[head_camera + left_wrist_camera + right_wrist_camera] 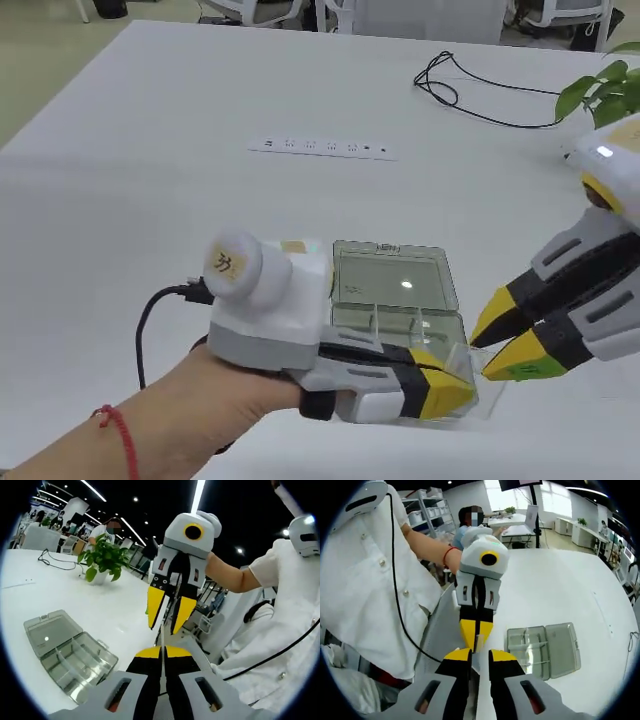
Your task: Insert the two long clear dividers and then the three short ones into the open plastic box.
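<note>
The open clear plastic box [392,272] lies on the white table, lid folded back, with clear dividers standing in its base. It also appears as the box [70,652] and the box [542,652]. My left gripper [450,386] hovers at the box's near right corner, shut on a thin clear divider [162,639] seen edge-on. The right gripper [494,350] faces it tip to tip. Its jaws are open and straddle the divider's [479,643] free end. In the left gripper view my own left gripper [162,652] meets the right gripper [163,629].
A white power strip [322,148] lies mid-table. A black cable [460,90] loops at the far right beside a potted plant [605,90]. Bare table [120,200] spreads to the left. People sit at desks in the background.
</note>
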Motion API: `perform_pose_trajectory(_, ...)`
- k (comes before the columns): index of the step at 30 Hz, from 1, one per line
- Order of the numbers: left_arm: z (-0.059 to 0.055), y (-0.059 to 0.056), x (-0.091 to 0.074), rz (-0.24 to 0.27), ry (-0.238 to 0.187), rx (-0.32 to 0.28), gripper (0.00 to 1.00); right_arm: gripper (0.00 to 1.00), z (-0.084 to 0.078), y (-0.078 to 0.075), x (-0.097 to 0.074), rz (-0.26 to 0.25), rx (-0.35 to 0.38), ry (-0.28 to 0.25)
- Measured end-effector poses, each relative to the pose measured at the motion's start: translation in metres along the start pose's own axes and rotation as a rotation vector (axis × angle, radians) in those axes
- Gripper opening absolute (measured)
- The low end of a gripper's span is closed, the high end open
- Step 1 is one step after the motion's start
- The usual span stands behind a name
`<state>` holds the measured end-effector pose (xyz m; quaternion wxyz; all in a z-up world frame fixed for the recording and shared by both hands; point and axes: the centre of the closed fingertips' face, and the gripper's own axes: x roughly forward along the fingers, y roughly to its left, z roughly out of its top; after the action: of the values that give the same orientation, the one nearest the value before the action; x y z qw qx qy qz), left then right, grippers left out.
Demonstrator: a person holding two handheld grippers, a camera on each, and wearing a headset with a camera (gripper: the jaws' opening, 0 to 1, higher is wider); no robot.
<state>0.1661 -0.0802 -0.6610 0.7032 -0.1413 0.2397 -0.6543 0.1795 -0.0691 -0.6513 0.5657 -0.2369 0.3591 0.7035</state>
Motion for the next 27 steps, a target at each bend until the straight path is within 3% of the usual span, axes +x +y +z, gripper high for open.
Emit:
perform_pose_trajectory(5,0.001,-0.002,-0.003,-0.014,-0.011,0.038,0.00,0.10,0.003,0.010,0.005,0.069,0.016,-0.014)
perform_pose_trajectory(15,0.005,-0.006,-0.006,-0.041,-0.029,0.090,0.00,0.03,0.006,0.017,0.008,0.144,0.039,-0.047)
perform_pose_trajectory(27,0.004,-0.004,-0.005,-0.029,-0.027,0.120,0.00,0.03,0.005,0.017,0.009,0.148,0.041,-0.047)
